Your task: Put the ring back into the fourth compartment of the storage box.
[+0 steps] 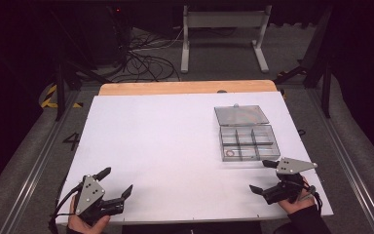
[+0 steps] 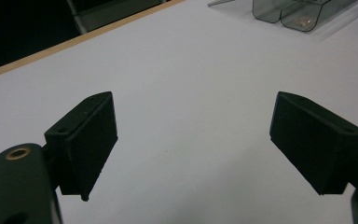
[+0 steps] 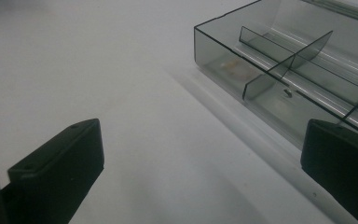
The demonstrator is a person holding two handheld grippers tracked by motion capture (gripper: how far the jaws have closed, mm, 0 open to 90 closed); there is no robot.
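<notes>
Both hands are low at the near edge of the white surface (image 1: pixel 165 146), one at each corner. The left claw (image 1: pixel 115 181) sits at the near left, jaws spread wide and nothing between them; in the left gripper view the two black jaws stand far apart over bare white, with the clear box (image 2: pixel 293 14) off at the top right. Over on the right, the right claw (image 1: pixel 263 176) is also wide open and empty, its far jaw tip just short of the box's near right corner. The clear compartment box (image 1: pixel 249 142) lies on the right half of the surface, its lid (image 1: pixel 241 115) folded flat open on the far side. Thin dividers split it into small cells, and a small reddish ring (image 1: pixel 230 153) lies in the near left cell. From the right gripper view the box (image 3: pixel 279 70) is close ahead and to the right, dividers plain to see, with the right jaw overlapping its near wall in the picture; whether they touch I cannot tell.
</notes>
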